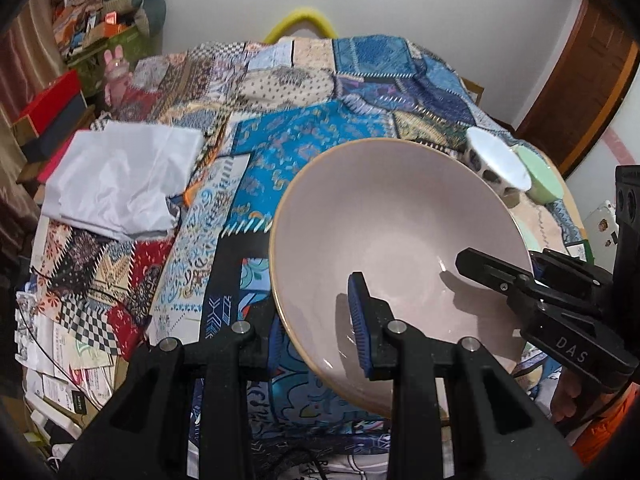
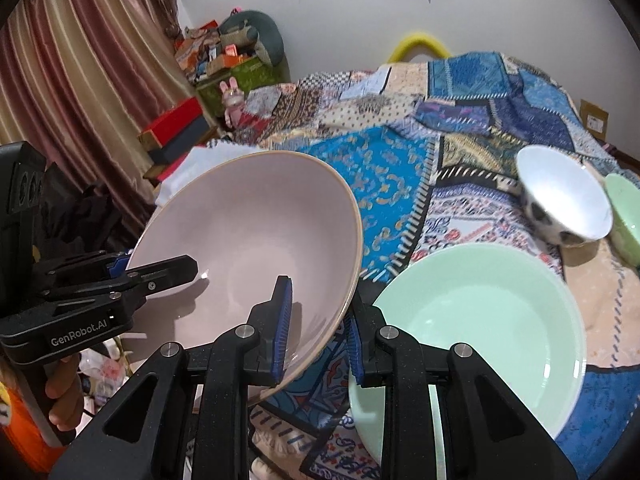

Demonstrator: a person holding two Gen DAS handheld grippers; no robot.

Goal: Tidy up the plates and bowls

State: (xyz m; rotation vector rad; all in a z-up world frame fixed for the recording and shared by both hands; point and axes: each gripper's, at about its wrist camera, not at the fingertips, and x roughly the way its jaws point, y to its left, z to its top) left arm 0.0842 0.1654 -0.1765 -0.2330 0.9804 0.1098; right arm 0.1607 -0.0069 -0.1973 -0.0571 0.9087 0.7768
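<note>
A large pale pink plate (image 1: 400,232) (image 2: 248,232) with a tan rim hangs tilted above the patchwork cloth. My left gripper (image 1: 316,340) (image 2: 132,268) is shut on its rim, one blue pad inside the dish. On the opposite rim my right gripper (image 2: 320,344) (image 1: 532,268) is shut as well. Just right of the pink plate, a mint green plate (image 2: 480,320) lies flat on the cloth. Farther back right a white bowl (image 2: 564,200) (image 1: 496,160) with dark spots leans against a green bowl (image 2: 624,216) (image 1: 540,176).
The table's patchwork cloth (image 1: 320,136) runs back to a white wall. A crumpled white cloth (image 1: 120,184) lies at left, loose papers (image 1: 60,340) near the left edge. Red and dark boxes (image 1: 48,108), a curtain (image 2: 80,80) and a brown door (image 1: 580,80) flank the table.
</note>
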